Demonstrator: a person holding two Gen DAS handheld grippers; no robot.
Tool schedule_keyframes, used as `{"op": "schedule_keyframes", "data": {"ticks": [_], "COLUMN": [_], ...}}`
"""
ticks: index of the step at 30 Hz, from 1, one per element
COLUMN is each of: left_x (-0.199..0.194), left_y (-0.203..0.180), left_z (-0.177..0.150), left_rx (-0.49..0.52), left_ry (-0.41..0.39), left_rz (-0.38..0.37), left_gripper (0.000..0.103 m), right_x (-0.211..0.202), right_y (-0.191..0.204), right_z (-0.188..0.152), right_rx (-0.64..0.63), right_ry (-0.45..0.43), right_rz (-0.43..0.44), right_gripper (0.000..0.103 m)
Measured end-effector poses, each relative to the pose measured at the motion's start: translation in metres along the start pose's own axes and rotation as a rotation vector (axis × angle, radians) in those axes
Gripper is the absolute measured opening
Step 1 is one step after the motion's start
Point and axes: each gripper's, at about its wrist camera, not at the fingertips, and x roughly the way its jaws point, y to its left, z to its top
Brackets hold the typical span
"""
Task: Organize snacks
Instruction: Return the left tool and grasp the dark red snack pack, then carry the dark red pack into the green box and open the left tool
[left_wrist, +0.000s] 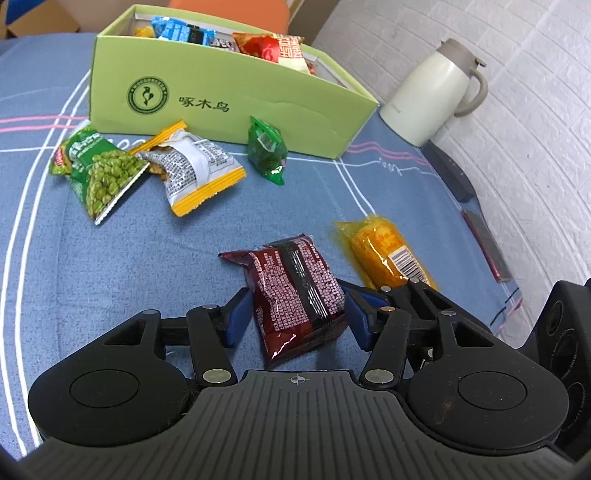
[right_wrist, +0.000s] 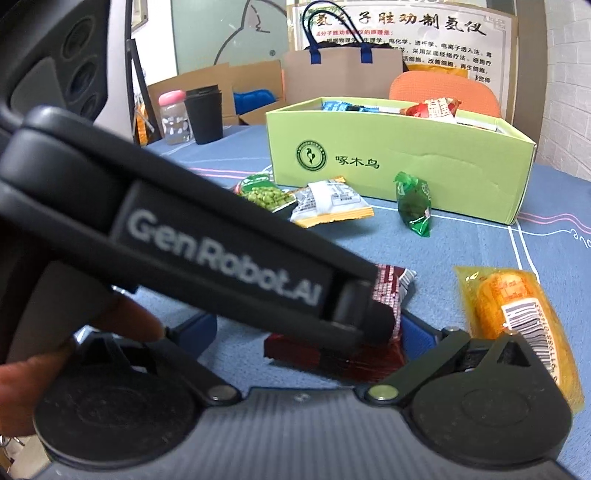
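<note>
**Dark red packet sits between both pairs of spread fingers**

In the left wrist view, going left to right: at ten o'clock a green pea packet (left_wrist: 96, 172) lies on the blue tablecloth (left_wrist: 147, 258), overlapped at its right edge by a yellow-trimmed packet (left_wrist: 195, 170). Just right of these, a small green packet (left_wrist: 266, 149) stands against the front wall of the light green box (left_wrist: 229, 107), which holds several snacks already (a blue one and a red one show above the rim). At two o'clock a cream thermos jug (left_wrist: 436, 96) stands well apart from the box.

Lower down, the left gripper (left_wrist: 295, 317) has its fingers spread apart, gripping nothing. The dark red packet (left_wrist: 295, 291) lies flat on the cloth between the two blue pads (left_wrist: 238, 317), with a gap showing on each side. Just right of it, at three o'clock, lies a yellow corn packet (left_wrist: 388, 254), partly behind the right finger linkage.

In the right wrist view, the left gripper's black body crosses from nine o'clock toward the centre, covering much of the dark red packet (right_wrist: 388, 291). The right gripper (right_wrist: 310, 332) is also released, its blue pads (right_wrist: 417, 332) standing either side of that packet; whether they touch it cannot be told. The corn packet (right_wrist: 517, 317) lies at four o'clock, just beside the right finger.
</note>
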Motion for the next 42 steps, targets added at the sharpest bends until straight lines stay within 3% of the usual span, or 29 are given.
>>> {"op": "schedule_keyframes", "data": {"ticks": [7,11,15,18,20,21,23,26,30,35,38,42], "left_x": [-0.017,-0.013,-0.003,0.002,0.006,0.008,0.006,-0.005,-0.015,-0.015,-0.001,0.04], "left_y": [0.018,0.019,0.014,0.012,0.01,0.009,0.009,0.004,-0.002,-0.024,-0.037,-0.04], "left_z": [0.0,0.005,0.008,0.006,0.004,0.004,0.004,0.012,0.04,0.111,0.159,0.211], "left_rx": [-0.059,-0.065,-0.048,-0.02,-0.002,-0.002,-0.013,0.008,-0.003,0.059,0.1,0.118], "left_ry": [-0.033,-0.032,-0.013,-0.013,-0.011,-0.003,-0.002,-0.043,-0.098,-0.194,-0.233,-0.213], "left_rz": [-0.038,-0.044,-0.042,-0.049,-0.051,-0.066,-0.065,-0.047,-0.074,-0.096,-0.089,-0.06], "left_gripper": [0.045,0.046,0.045,0.04,0.021,0.014,0.013,0.012,0.012,0.012,0.012,0.012], "right_x": [-0.009,-0.004,0.004,0.004,0.004,0.001,-0.006,-0.016,-0.021,-0.016,0.001,0.041], "right_y": [-0.023,-0.009,-0.005,-0.009,-0.006,-0.003,0.0,-0.009,-0.014,-0.049,-0.081,-0.123], "right_z": [0.004,0.004,0.004,-0.001,-0.001,-0.001,0.003,0.018,0.045,0.105,0.142,0.168], "right_rx": [0.098,0.05,0.004,0.014,0.004,-0.004,-0.031,-0.001,-0.035,-0.087,-0.094,-0.08], "right_ry": [0.002,0.005,0.017,-0.014,-0.021,-0.023,-0.023,-0.052,-0.122,-0.224,-0.26,-0.234], "right_rz": [-0.041,-0.008,-0.078,-0.121,-0.113,-0.102,-0.11,-0.053,-0.083,-0.143,-0.167,-0.168], "right_gripper": [0.102,0.102,0.102,0.102,0.1,0.089,0.082,0.082,0.084,0.085,0.086,0.087]}}
